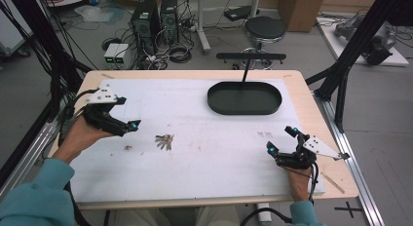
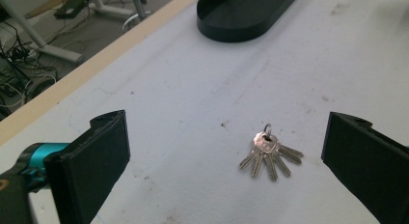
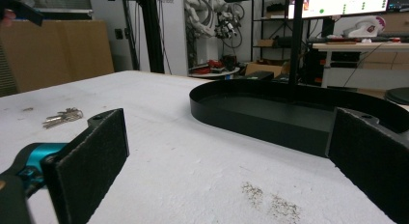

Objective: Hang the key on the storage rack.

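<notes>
The keys [image 2: 270, 154] are silvery metal, one head tinged pinkish, on a grey ring. The tray [image 1: 244, 98] is matt black all over, as is its upright stand. The worktop [image 1: 311, 114] is pale wood, covered by a white mat [image 1: 209, 153] flecked with small brown-grey smudges. Both tongs, left [image 1: 131, 124] and right [image 1: 281, 139], are black with turquoise accents near the jaws and a light grey plate on top. The person's sleeves [image 1: 29, 197] are teal. The floor [image 1: 380, 114] is grey.

Black oval tray [image 1: 243, 108] on white mat [image 1: 204, 162]
</notes>
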A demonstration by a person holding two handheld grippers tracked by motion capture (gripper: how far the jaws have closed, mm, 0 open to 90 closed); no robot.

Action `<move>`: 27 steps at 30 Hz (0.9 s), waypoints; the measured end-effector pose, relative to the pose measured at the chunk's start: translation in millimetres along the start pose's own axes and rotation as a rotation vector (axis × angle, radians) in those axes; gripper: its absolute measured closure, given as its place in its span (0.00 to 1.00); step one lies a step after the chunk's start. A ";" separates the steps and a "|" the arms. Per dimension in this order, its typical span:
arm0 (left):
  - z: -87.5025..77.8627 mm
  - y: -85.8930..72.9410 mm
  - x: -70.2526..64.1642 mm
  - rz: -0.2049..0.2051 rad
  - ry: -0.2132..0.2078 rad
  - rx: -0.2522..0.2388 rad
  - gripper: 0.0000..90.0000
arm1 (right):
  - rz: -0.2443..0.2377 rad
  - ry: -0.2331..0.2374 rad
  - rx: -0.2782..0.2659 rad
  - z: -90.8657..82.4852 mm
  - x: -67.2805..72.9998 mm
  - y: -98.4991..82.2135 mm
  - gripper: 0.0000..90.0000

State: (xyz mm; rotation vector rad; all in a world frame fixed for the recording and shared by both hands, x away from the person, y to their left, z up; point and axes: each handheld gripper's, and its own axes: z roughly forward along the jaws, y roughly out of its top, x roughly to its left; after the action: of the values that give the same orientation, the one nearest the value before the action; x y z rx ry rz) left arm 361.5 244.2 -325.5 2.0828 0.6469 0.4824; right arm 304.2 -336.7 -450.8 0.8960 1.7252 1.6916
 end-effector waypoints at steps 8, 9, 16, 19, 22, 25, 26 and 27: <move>33.4 21.4 -6.5 0.059 -0.064 0.123 0.04 | 0.000 0.001 0.001 0.0 0.2 -0.1 0.00; 36.7 23.6 -6.6 0.067 -0.067 0.132 0.04 | 0.001 0.000 -0.001 0.1 0.0 0.0 0.01; 61.4 34.5 -12.9 0.098 -0.099 0.193 0.04 | 0.001 0.002 0.000 0.0 -0.1 0.0 0.00; 73.5 34.6 -16.8 0.107 -0.113 0.222 0.04 | 0.003 0.003 -0.001 0.1 0.1 0.1 0.00; 84.4 32.9 -19.4 0.112 -0.124 0.258 0.04 | 0.004 0.005 -0.001 0.1 0.0 0.1 0.00; 94.1 33.3 -22.3 0.112 -0.128 0.277 0.04 | 0.000 0.003 -0.001 0.1 -0.1 0.0 0.00; 97.1 33.8 -23.3 0.110 -0.129 0.282 0.04 | 0.000 0.003 -0.001 0.1 -0.1 0.0 0.00; 100.1 34.2 -24.4 0.110 -0.129 0.287 0.04 | -0.002 0.004 -0.002 0.2 -0.1 0.0 0.01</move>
State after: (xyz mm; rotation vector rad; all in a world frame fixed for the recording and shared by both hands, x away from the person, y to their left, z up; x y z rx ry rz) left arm 406.8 149.6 -353.3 2.4083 0.5534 0.3264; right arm 304.4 -336.7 -450.8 0.8911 1.7260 1.6944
